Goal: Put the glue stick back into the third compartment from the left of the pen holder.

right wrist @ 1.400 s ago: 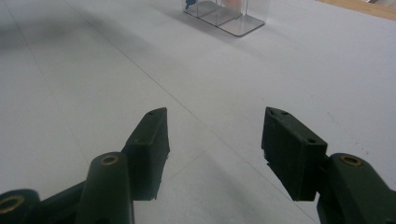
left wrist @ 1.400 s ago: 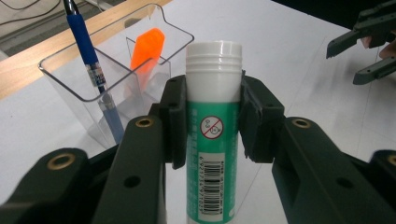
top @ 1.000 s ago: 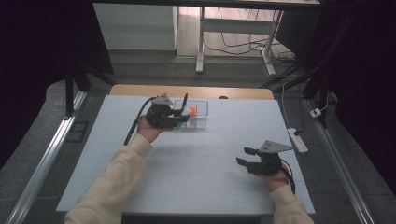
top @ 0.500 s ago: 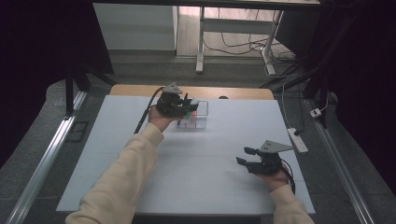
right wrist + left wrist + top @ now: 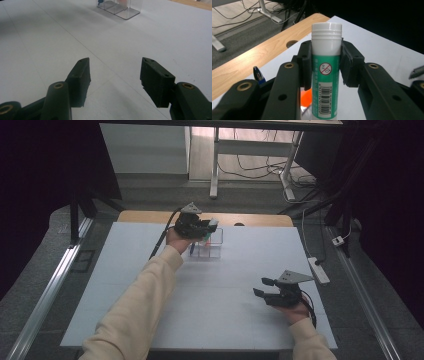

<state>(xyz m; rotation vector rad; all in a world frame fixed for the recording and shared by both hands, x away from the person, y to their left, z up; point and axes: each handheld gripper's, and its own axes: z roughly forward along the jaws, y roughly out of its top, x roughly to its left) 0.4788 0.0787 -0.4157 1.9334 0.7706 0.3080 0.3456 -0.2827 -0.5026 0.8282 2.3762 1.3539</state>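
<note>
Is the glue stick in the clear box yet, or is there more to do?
Not yet. A blue pen and something orange already sit by the clear box. The left gripper holds the glue stick above it. Lowering and letting go are left. The right gripper rests open on the table.

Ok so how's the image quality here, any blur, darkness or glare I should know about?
High view: dark at both sides, table evenly lit. Left gripper view: glue stick label sharp, black background. Right gripper view: jaws sharp, clear organizer soft, no glare.
</note>
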